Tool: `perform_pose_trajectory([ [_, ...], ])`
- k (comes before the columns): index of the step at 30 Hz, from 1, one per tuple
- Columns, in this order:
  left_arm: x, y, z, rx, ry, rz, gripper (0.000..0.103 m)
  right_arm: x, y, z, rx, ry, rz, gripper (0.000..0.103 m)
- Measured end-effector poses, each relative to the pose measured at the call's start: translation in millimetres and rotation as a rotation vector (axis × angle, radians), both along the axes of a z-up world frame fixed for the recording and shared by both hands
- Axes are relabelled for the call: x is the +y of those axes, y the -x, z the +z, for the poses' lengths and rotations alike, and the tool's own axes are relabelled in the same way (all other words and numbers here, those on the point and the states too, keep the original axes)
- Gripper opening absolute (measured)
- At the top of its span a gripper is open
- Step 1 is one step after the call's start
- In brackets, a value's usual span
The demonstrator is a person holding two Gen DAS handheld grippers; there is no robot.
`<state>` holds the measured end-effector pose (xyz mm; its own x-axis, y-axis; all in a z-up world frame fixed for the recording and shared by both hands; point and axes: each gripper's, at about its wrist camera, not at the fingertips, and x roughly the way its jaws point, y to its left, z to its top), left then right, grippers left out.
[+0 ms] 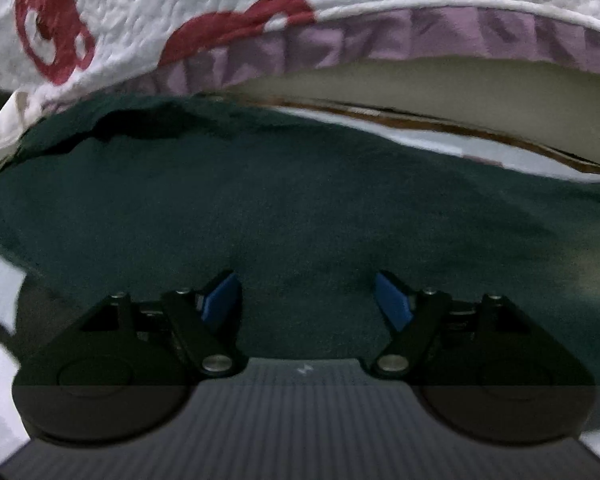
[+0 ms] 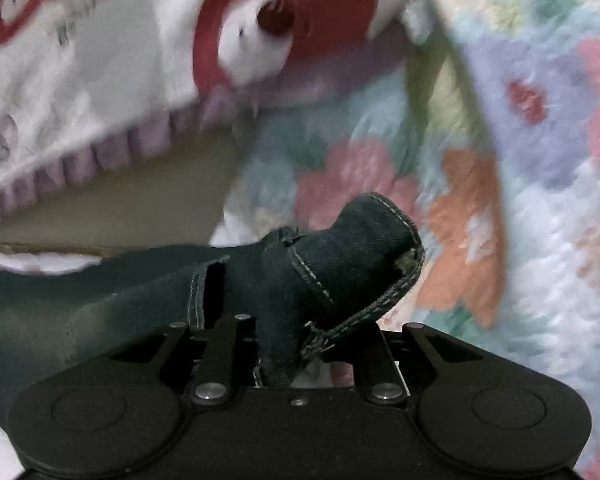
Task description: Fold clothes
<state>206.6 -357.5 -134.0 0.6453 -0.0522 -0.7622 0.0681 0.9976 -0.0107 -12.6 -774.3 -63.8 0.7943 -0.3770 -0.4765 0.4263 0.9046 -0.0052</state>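
A dark teal garment (image 1: 300,208) lies spread flat and fills the middle of the left wrist view. My left gripper (image 1: 308,300) hovers just above it, open, its blue pads (image 1: 222,298) wide apart and empty. In the right wrist view, my right gripper (image 2: 296,344) is shut on a bunched, stitched hem of the same dark garment (image 2: 340,264), which sticks up out of the jaws. The rest of the cloth trails away to the left (image 2: 80,312). The fingertips are hidden by the fabric.
A white quilted bedspread (image 1: 180,20) with red flowers and a purple frill hangs behind the garment. A fluffy pastel floral blanket (image 2: 520,160) lies to the right. A pale surface with a brown edge (image 1: 460,124) runs behind the garment.
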Motion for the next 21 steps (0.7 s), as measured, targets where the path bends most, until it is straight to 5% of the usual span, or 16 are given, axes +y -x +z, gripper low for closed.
perform_pose_trajectory([
  [3, 18.8, 5.7, 12.4, -0.002, 0.089, 0.013, 0.076, -32.0, 14.9, -7.1, 0.03, -0.036, -0.083, 0.02],
  [7, 53.0, 4.1, 18.4, -0.015, 0.038, 0.119, 0.076, -87.8, 0.1, -47.8, 0.298, -0.206, -0.119, 0.034],
  [9, 81.1, 4.3, 15.9, 0.001, 0.053, 0.219, 0.076, -95.0, 15.0, -36.7, 0.248, -0.339, -0.135, 0.042],
  [11, 113.0, 7.0, 11.2, 0.015, 0.089, 0.339, 0.076, -82.0, 22.9, -20.6, 0.274, -0.267, -0.151, 0.054],
  [14, 154.6, 14.4, 6.3, 0.023, 0.141, 0.472, 0.074, -60.5, 29.6, 17.4, 0.261, -0.196, -0.147, 0.057],
  [19, 170.7, 11.9, 16.9, 0.027, 0.206, 0.451, 0.061, -40.6, 32.3, 103.7, 0.091, -0.298, -0.052, 0.058],
  [21, 160.3, 9.4, 26.8, 0.034, 0.179, 0.389, 0.06, -29.2, 20.1, 134.7, 0.038, -0.398, 0.055, 0.069],
])
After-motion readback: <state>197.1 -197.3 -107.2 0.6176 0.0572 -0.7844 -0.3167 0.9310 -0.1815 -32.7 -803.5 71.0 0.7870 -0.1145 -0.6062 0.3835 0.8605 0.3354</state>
